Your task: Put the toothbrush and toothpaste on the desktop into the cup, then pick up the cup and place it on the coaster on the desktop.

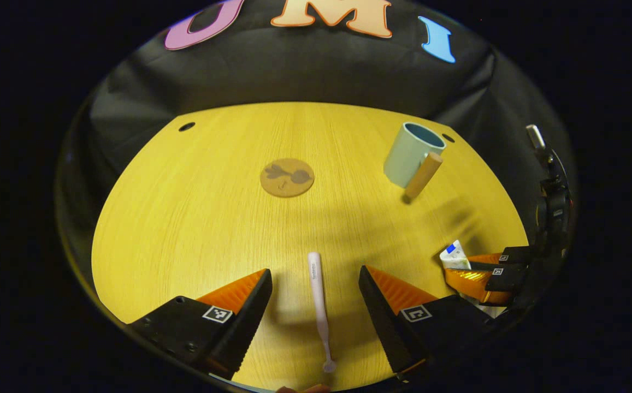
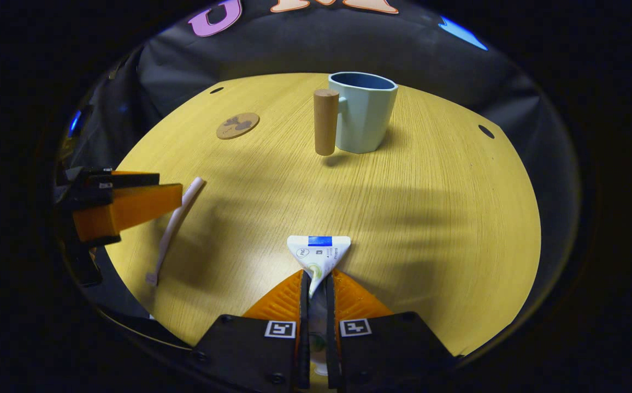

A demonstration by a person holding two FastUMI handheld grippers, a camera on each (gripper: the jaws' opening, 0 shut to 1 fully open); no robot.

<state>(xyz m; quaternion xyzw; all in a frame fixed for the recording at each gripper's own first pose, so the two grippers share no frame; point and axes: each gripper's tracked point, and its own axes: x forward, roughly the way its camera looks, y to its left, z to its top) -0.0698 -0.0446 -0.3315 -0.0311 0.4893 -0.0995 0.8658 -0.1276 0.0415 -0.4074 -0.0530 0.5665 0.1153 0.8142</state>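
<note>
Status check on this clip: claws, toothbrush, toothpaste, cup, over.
Left claw open astride toothbrush on desktop. Right claw shut on toothpaste. Cup upright, apart from coaster. Path clear.

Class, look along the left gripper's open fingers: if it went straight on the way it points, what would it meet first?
Probably the pale pink toothbrush, lying on the yellow wooden desktop between the left gripper's open fingers; depth is unclear.

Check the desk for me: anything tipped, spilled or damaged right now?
Nothing stands out. The cup stands upright and empty-looking, the coaster lies flat, the toothbrush lies between the open left gripper fingers, and the right gripper pinches the toothpaste.
</note>
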